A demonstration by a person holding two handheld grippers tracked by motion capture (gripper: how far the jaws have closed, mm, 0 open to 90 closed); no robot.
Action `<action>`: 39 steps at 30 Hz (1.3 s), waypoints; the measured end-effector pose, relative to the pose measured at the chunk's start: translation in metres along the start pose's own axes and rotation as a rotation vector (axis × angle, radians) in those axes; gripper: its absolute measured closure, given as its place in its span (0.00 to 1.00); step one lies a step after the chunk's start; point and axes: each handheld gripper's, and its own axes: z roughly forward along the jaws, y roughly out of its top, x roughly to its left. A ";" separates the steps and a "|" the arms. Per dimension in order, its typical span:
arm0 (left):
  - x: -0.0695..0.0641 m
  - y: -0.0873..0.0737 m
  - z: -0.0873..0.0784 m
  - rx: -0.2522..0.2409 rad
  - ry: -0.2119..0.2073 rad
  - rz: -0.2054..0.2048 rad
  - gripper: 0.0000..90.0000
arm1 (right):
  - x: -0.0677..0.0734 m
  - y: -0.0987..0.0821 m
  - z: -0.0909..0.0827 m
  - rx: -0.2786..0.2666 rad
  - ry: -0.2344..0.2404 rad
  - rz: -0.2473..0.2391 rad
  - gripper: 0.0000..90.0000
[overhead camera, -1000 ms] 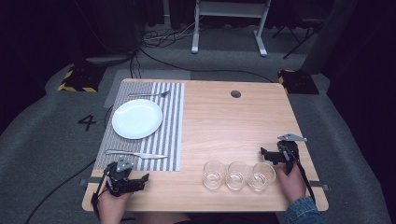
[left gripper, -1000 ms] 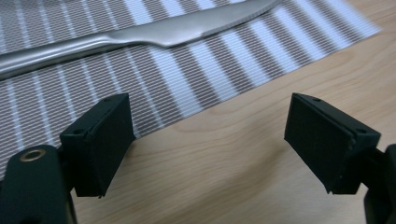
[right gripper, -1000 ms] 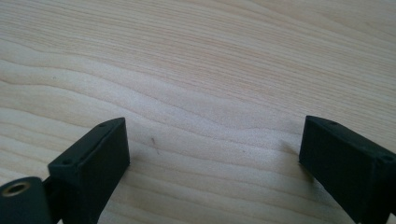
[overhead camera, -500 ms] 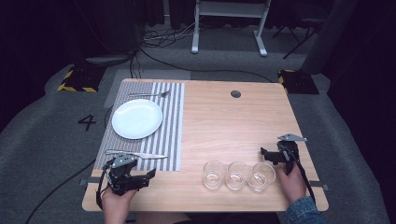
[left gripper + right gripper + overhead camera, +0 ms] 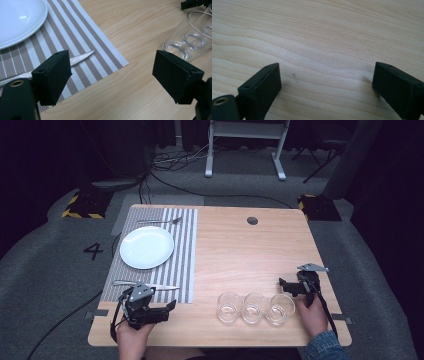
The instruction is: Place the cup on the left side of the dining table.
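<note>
Both tongs are held wide apart, empty: left tongs (image 5: 167,307) beside the knife (image 5: 145,285), right tongs (image 5: 286,285) over bare desk (image 5: 240,255).

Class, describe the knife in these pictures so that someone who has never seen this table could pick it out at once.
Start at the striped placemat covering the left part of the wooden table. On it, below the white plate, a silver knife lies along the mat's near edge, close to the left gripper. The fork lies beyond the plate, at the far edge; the knife has a pointed blade, not prongs.
</note>
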 end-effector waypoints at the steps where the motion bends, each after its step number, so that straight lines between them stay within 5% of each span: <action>1: 0.000 0.000 0.000 0.000 0.000 0.000 0.17 | 0.000 0.000 0.000 0.000 0.000 0.000 0.10; 12: -0.024 0.023 0.017 -0.028 -0.058 0.061 0.17 | 0.000 0.000 0.000 0.000 0.000 0.000 0.10; 19: -0.045 0.035 0.034 -0.003 -0.072 0.139 0.17 | 0.000 0.000 0.000 0.000 0.000 -0.001 0.10; 39: -0.086 0.046 0.055 -0.046 -0.205 0.193 0.16 | 0.000 0.000 0.000 0.000 0.000 0.000 0.10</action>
